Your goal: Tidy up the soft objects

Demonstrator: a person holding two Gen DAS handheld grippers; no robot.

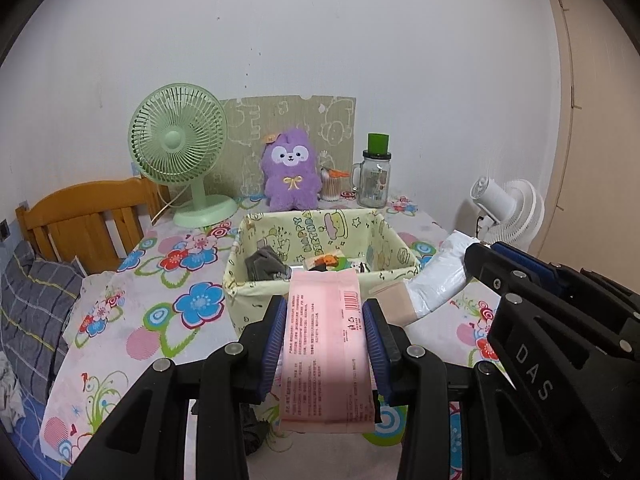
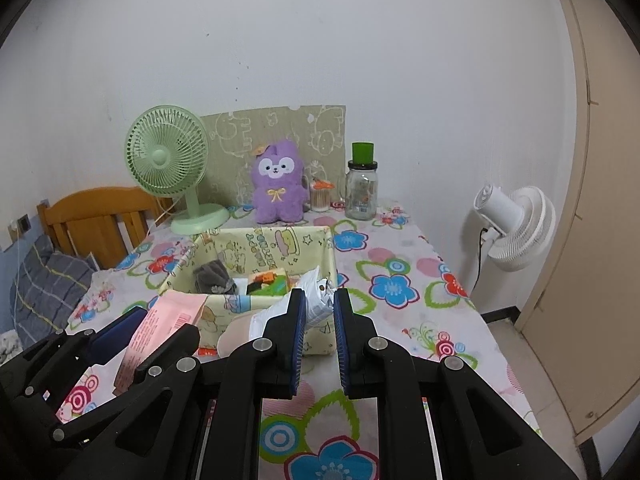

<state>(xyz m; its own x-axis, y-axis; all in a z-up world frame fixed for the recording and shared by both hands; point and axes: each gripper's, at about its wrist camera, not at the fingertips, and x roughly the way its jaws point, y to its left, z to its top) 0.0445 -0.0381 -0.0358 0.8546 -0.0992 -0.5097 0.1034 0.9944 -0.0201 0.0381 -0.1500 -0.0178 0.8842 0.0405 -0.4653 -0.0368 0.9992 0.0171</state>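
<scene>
left tongs [image 1: 325,336]: black angular moulded frame showing round silver screw heads | fingers [image 1: 275,344] carrying ribbed blue pads | right tongs [image 2: 319,322]: wearing the same black frame, silver screws and ribbed blue pads | outer side of right tongs displaying white letters "DAS" in left wrist view

Two fans [image 1: 178,152] — one plush [image 1: 291,170], one jar [image 1: 374,178].
</scene>
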